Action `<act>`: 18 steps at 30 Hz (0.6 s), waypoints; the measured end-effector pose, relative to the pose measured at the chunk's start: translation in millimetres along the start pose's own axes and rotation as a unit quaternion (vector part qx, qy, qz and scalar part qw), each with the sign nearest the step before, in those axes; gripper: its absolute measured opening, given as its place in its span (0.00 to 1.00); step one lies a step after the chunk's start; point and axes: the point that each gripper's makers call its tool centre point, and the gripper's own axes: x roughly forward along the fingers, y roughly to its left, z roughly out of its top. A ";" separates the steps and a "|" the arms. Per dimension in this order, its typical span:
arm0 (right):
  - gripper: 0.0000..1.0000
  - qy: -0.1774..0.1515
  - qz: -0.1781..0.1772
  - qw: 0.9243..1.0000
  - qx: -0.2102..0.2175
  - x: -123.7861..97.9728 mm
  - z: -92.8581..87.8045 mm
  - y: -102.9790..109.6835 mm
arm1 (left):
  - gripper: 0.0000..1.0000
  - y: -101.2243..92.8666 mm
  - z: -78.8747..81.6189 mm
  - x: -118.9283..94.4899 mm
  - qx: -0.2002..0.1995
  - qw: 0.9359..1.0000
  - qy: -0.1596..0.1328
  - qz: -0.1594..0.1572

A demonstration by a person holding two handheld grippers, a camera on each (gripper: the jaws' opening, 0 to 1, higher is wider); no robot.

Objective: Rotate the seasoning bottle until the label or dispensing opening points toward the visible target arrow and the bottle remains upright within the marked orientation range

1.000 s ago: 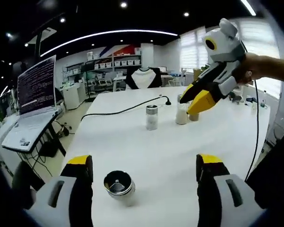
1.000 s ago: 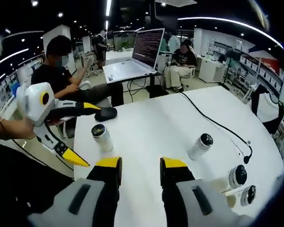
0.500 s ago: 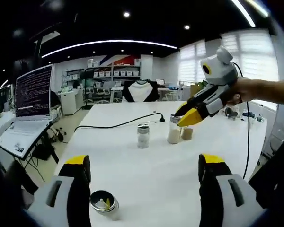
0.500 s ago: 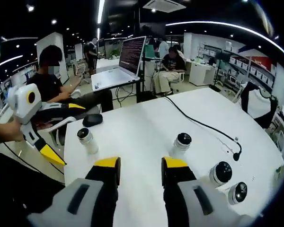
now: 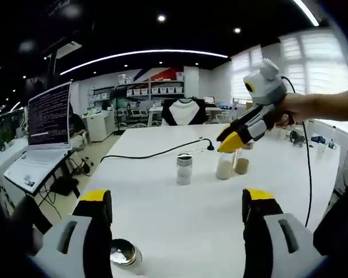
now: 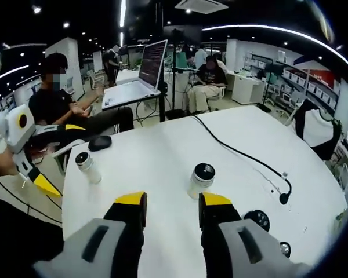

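Observation:
Several seasoning bottles stand upright on the white table (image 5: 180,214). A silver-capped bottle (image 5: 184,169) is at the middle, and two pale ones (image 5: 224,168) stand to its right. A metal-lidded bottle (image 5: 124,256) sits low beside my left jaw. My left gripper (image 5: 177,200) is open wide and holds nothing. My right gripper (image 5: 232,142) hovers above the two pale bottles. In the right gripper view my right gripper (image 6: 171,200) is open by a narrow gap and holds nothing. A dark-capped bottle (image 6: 202,179) stands just ahead of it, and another bottle (image 6: 88,167) is at the left. My left gripper (image 6: 42,185) is at the table's left edge.
A black cable (image 6: 243,156) runs across the table. Two more capped bottles (image 6: 256,220) stand at the lower right. A black mouse (image 6: 100,142) lies near the far left edge. An open laptop (image 5: 43,127) sits on a side desk. People sit beyond the table (image 6: 58,98).
The right gripper has moved forward over the table, and the dark-capped bottle now stands just ahead of its jaws. The left view has shifted a little. Neither gripper's jaws have changed.

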 end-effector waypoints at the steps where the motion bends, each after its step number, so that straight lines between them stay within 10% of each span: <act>1: 0.34 0.000 0.001 1.000 -0.002 2.8 0.8 -3.9 | 0.99 -1.6 -1.1 1.8 0.000 1.000 0.000 -0.003; 18: 0.34 -0.024 0.056 0.998 -0.023 42.0 34.6 -36.0 | 1.00 -11.8 -17.3 12.0 -0.049 0.998 -0.001 0.031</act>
